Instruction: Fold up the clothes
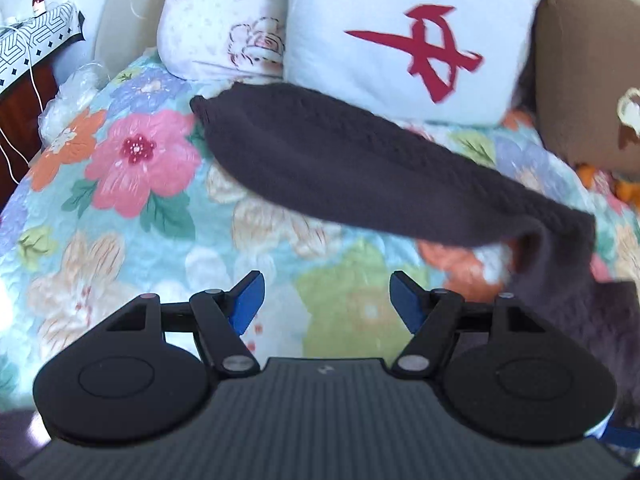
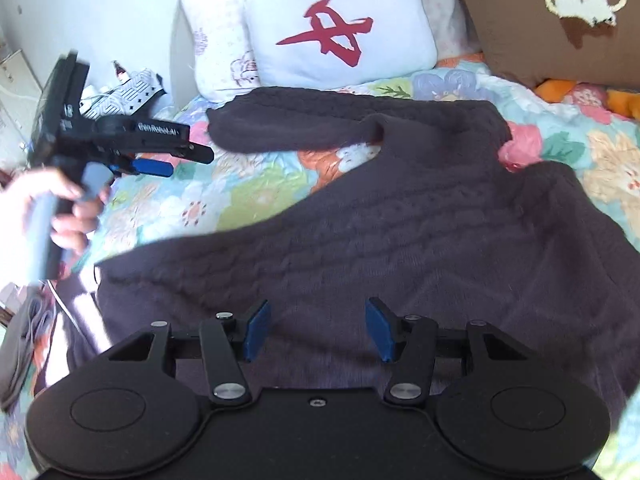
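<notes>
Both jaws empty: sweater (image 2: pixel 400 232) under right gripper (image 2: pixel 316 330), beyond left gripper (image 1: pixel 326 300).

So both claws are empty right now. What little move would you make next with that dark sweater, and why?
Probably bring the left gripper down onto the sleeve. That sleeve lies stretched out from the sweater across the floral quilt, not yet folded in, and both grippers are open and empty.

Your left wrist camera looks steeply down along its fingers from close above the floral bedspread (image 1: pixel 132 208), facing the headboard pillows. Your right wrist camera sits just above the dark sweater (image 2: pixel 360 240), facing the same way. The 2 views share the sleeve (image 1: pixel 320 152), bedspread and white pillow (image 1: pixel 400 40).
</notes>
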A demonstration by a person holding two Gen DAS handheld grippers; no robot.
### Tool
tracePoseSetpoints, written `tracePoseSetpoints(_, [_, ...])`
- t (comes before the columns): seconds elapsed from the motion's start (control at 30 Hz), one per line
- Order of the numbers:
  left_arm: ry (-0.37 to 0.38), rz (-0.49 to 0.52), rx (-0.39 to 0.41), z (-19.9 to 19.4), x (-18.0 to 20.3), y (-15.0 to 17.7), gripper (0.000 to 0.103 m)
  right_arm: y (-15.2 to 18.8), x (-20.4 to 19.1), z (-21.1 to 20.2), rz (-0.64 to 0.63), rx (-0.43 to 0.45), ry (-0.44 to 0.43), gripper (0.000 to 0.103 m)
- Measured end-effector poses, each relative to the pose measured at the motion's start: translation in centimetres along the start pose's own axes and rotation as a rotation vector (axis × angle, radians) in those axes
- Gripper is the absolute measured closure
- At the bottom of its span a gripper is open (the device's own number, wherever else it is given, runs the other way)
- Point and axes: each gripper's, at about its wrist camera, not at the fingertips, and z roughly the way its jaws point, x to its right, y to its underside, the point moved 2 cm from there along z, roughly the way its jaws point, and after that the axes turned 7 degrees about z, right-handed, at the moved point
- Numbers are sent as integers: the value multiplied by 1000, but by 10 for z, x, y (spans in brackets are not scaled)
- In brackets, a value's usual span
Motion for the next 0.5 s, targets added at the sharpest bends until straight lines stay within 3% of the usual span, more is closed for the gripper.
tracePoseSetpoints(0.17, [67, -251, -27, 55, -41, -7, 34, -26, 7, 41, 96, -22, -28, 45])
tracePoseSetpoints(0.23, [18, -321, -21, 74, -53, -15, 34, -33, 10, 55, 127, -26, -44, 45])
tracePoseSetpoints(0.33, [-130, -326, -23, 104, -64, -40, 31, -42, 9, 71, 107, -29, -32, 45])
tracePoseSetpoints(0.43, [-142, -325, -34, 127, -72, -58, 19, -49, 10, 82, 95, -35, -17, 45])
tracePoseSetpoints(0.5, [-158, -306, 11, 129, -68, -65, 26, -52, 11, 84, 85, -37, -6, 45])
